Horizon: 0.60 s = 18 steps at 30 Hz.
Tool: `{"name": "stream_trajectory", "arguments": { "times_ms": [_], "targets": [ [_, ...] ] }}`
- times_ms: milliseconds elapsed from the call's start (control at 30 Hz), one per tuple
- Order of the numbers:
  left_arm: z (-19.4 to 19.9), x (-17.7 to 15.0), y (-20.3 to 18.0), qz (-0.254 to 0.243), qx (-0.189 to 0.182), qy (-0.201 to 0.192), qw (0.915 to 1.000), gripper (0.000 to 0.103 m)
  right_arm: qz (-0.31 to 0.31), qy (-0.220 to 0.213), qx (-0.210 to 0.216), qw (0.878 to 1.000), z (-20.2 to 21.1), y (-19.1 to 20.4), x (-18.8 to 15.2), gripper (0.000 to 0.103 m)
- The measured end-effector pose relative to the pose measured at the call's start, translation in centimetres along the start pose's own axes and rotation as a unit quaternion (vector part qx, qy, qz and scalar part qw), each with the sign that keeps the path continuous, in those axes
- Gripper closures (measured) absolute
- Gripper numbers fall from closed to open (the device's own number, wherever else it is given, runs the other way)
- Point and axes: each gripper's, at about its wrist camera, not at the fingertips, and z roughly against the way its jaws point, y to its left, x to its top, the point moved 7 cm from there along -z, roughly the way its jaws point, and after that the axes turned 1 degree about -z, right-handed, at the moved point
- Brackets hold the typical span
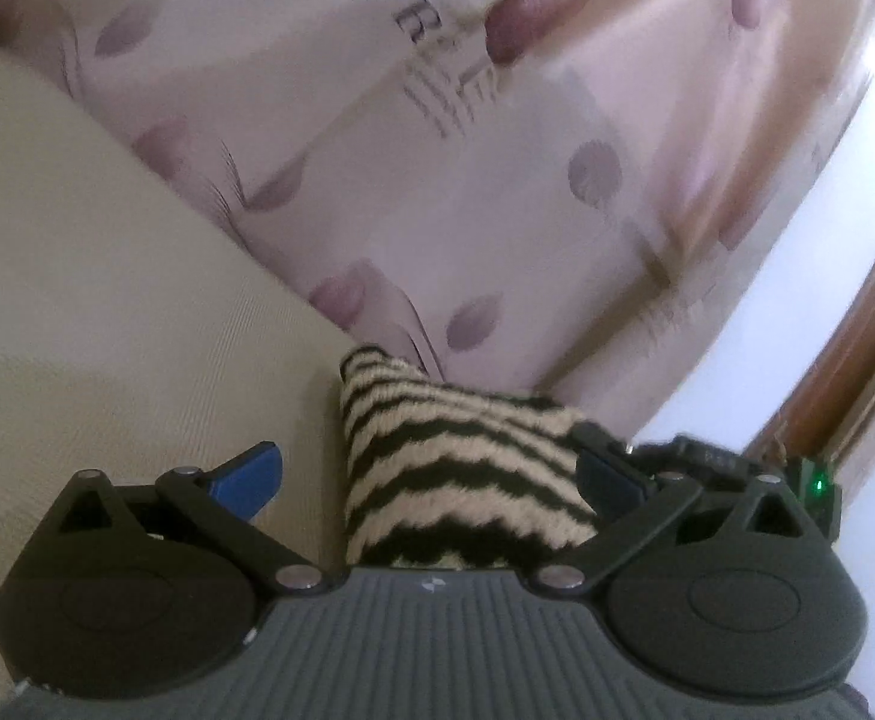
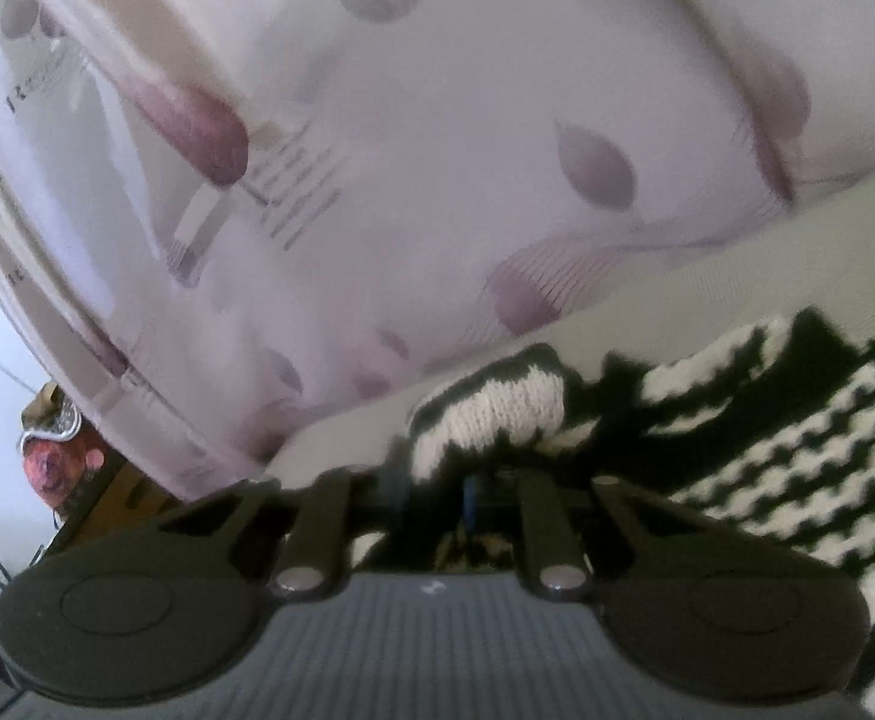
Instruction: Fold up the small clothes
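Observation:
A small knitted garment with black and cream zigzag stripes (image 1: pixel 461 456) lies on a beige ribbed cloth (image 1: pixel 107 300). My left gripper (image 1: pixel 431 474) is open, its blue-padded fingers (image 1: pixel 251 480) wide apart with a fold of the garment between them, against the right finger. In the right wrist view the same garment (image 2: pixel 767 456) spreads to the right. My right gripper (image 2: pixel 467 492) is shut on a bunched edge of the garment (image 2: pixel 497 408), which hides its fingertips.
A pale sheet printed with mauve leaves (image 1: pixel 437 180) covers the surface beyond the beige cloth; it also fills the right wrist view (image 2: pixel 437 180). A white wall and wooden frame (image 1: pixel 845 360) stand at right. Cluttered items (image 2: pixel 53 456) sit at the right view's far left.

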Motion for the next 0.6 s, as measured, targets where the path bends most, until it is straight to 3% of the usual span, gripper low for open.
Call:
{"name": "stream_trajectory", "arguments": {
  "times_ms": [233,367,600],
  "targets": [
    [-1.8,-2.5,-4.2,-0.047,-0.052,0.043,0.9966,0.0,0.011,-0.036,-0.025,0.999,4.0,-2.2,3.3,0.089],
    [-2.9,-3.6,-5.8,-0.069,-0.061,0.06,0.994,0.0,0.0,-0.052,-0.05,0.997,6.5,-5.0,5.0,0.091],
    [-2.9,-4.5,-6.6,-0.083,-0.054,0.063,0.993,0.0,-0.002,-0.022,-0.114,0.993,7.0,-10.7,4.1,0.091]
  ]
}}
